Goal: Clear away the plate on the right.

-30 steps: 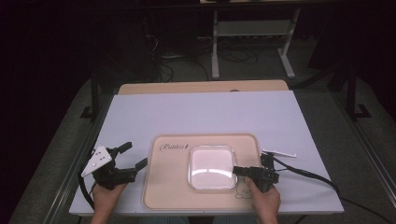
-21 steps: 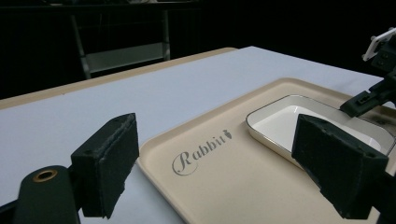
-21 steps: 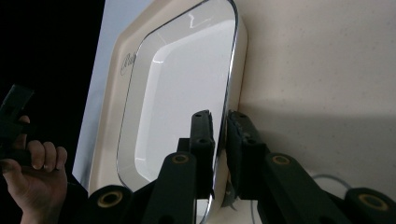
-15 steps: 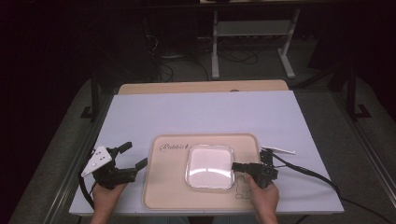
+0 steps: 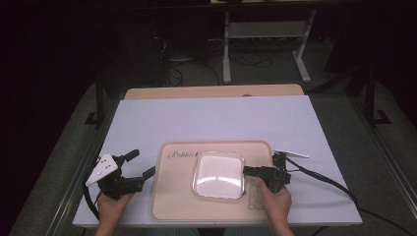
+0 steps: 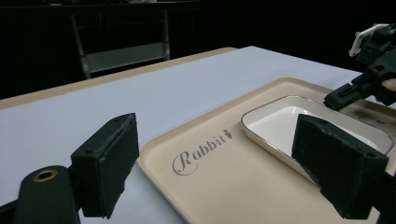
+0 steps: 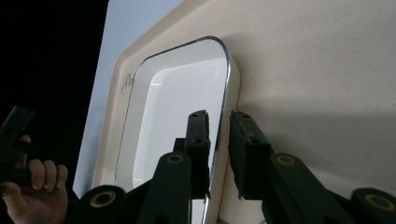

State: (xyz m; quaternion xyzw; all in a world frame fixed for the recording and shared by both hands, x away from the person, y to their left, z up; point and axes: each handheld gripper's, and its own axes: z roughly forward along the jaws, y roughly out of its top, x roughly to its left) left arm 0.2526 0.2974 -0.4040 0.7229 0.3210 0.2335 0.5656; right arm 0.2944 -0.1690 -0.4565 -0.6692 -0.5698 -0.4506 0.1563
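A white square plate [image 5: 219, 173] with a silver rim lies on a beige tray [image 5: 177, 196] marked "Rabbit". My right gripper [image 5: 247, 170] lies level at the plate's right edge. In the right gripper view it [image 7: 219, 116] straddles the rim of the plate [image 7: 182, 93], one pad inside and one outside, with a small gap on each side. Its jaws have just been opening. My left gripper [image 5: 141, 163] hovers wide open just left of the tray. In the left gripper view nothing sits between its pads [image 6: 107, 168], and the plate [image 6: 289, 121] and the right gripper [image 6: 336, 100] lie beyond.
The tray sits near the front edge of a pale table cover [image 5: 221, 118]. A wooden board [image 5: 211, 92] runs along the far edge. A cable [image 5: 329, 182] trails right from the right gripper. A metal stand [image 5: 265, 29] is on the dark floor behind.
The right gripper has shifted slightly at the plate's right rim. The left gripper has stayed where it was, still open.
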